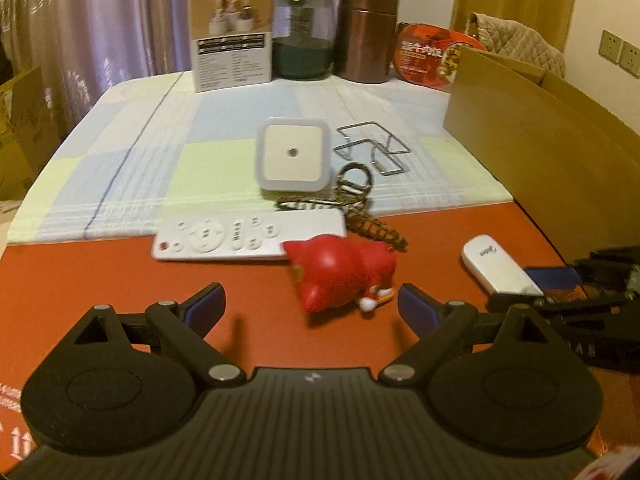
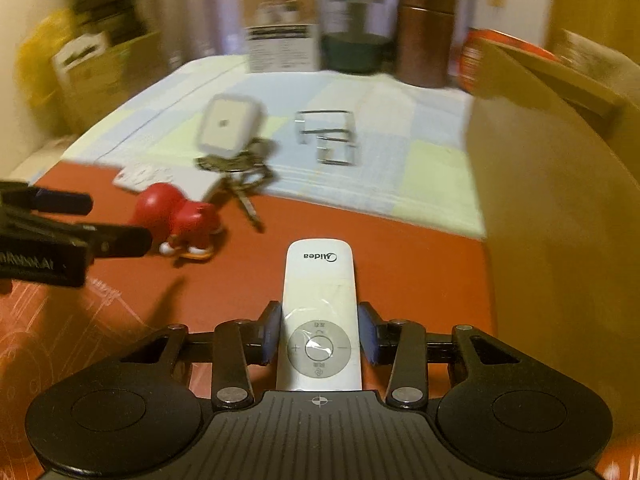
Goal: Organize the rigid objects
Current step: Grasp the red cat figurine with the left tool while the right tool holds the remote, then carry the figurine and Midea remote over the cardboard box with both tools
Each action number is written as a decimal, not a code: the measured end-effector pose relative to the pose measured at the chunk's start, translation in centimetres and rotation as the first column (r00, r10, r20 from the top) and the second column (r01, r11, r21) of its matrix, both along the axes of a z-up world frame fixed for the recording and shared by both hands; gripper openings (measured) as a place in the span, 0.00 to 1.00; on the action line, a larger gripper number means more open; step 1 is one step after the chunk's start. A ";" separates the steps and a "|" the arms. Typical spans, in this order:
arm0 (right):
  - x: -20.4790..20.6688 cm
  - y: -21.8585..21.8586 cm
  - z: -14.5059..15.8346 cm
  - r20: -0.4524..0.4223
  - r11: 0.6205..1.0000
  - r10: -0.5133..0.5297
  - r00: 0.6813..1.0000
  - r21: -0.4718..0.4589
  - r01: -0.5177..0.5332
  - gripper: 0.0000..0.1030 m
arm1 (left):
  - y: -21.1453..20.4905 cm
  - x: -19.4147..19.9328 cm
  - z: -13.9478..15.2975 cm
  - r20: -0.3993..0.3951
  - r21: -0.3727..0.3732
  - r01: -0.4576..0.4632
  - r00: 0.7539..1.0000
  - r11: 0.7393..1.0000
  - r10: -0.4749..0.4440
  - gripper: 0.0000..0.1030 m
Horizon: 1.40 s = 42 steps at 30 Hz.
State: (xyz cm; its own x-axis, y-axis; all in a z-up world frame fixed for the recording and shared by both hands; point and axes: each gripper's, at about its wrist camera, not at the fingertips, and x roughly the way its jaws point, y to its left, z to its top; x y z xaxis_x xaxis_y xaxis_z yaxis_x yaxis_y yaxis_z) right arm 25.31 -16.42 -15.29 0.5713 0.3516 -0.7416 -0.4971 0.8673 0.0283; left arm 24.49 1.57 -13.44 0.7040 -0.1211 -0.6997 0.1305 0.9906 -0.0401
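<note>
My right gripper (image 2: 319, 334) is shut on a white Midea remote (image 2: 320, 304), its blue pads on both sides of the remote's body, low over the red table. The remote also shows in the left wrist view (image 1: 498, 266). My left gripper (image 1: 310, 308) is open and empty, just short of a red toy figure (image 1: 340, 276), which lies on its side; it also shows in the right wrist view (image 2: 172, 216). A flat white remote (image 1: 244, 236), a square white night light (image 1: 294, 158), a key bunch on a braided strap (image 1: 356, 208) and a wire puzzle (image 1: 372, 146) lie beyond.
A tall cardboard box (image 1: 552, 168) stands at the right, with its open top away from me. At the table's back stand a product box (image 1: 232, 36), a green glass jar (image 1: 304, 36), a brown canister (image 1: 368, 32) and a red tin (image 1: 432, 56). A checked cloth (image 1: 160, 152) covers the far table.
</note>
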 end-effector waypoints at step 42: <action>-6.9 -3.5 5.2 0.038 0.995 -0.058 0.998 0.081 0.055 0.36 | -3.0 -7.0 4.7 0.023 -0.015 -0.084 0.996 0.996 0.085 0.61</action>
State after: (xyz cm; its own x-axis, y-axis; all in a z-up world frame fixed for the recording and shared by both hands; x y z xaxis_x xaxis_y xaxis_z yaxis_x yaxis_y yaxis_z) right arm 18.40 -19.87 -10.10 0.6205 0.3749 -0.6888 -0.4495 0.8898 0.0794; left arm 17.46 -1.43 -8.75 0.7282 -0.0702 -0.6818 0.0476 0.9975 -0.0519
